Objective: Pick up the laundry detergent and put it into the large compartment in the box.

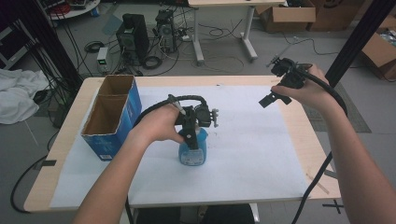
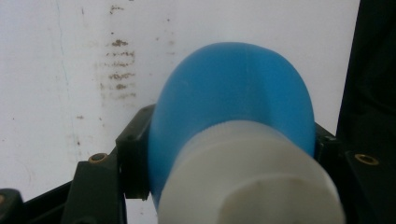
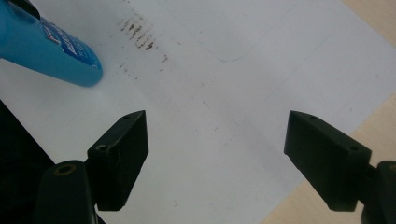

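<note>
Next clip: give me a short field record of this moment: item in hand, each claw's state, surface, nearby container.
item: blue bottle with white cap, standing on the sheet
left claw: shut on the blue bottle, gripped from above near the neck
right claw: open, nothing between its jaws, held above the table's far right
surface: white sheet on a wooden table
container: open blue cardboard box, left of the bottle

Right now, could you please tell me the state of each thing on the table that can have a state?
Blue bottle: upright on the white sheet, white cap on, gripped.
Left gripper: shut on the bottle's sides.
Right gripper: open, nothing between the jaws, held above the sheet.
Blue cardboard box: open at the top, standing on the table's left side.
</note>
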Tool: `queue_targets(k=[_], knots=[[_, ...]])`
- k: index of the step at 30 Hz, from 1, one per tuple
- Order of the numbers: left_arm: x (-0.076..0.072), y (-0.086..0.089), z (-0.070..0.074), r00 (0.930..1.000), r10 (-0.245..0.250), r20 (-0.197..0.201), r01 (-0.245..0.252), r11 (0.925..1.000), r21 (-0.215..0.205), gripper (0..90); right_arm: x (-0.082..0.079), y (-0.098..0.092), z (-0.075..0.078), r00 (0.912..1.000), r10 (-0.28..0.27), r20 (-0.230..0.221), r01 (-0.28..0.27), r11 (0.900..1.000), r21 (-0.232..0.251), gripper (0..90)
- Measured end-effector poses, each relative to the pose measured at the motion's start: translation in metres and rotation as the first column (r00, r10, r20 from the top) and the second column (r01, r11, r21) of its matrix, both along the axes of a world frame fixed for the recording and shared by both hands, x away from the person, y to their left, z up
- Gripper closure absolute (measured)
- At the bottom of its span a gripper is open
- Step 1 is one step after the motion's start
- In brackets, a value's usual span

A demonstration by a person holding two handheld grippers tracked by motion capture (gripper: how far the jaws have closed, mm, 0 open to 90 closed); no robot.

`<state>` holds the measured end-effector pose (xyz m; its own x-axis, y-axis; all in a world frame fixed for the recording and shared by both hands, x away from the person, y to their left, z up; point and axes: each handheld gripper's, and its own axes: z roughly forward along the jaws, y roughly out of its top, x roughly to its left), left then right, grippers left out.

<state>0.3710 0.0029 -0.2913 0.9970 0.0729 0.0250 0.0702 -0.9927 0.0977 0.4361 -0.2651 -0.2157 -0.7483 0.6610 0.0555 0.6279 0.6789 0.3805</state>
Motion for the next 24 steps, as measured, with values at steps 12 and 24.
queue_targets(k=[12, 24], knots=[[0.0, -0.005, 0.001, 0.9998, -0.02, 0.001, 0.02, 0.999, 0.04, 37.4, 0.001, -0.001, -0.001, 1.0, -0.004, -0.003, 0.004, 1.0, 0.005, 21.9], [0.005, 0.002, 0.043, 0.9845, 0.173, -0.031, -0.171, 0.9839, 0.052, 37.7, 0.002, 0.001, -0.001, 1.0, -0.003, -0.008, 0.003, 1.0, 0.006, 22.5]])
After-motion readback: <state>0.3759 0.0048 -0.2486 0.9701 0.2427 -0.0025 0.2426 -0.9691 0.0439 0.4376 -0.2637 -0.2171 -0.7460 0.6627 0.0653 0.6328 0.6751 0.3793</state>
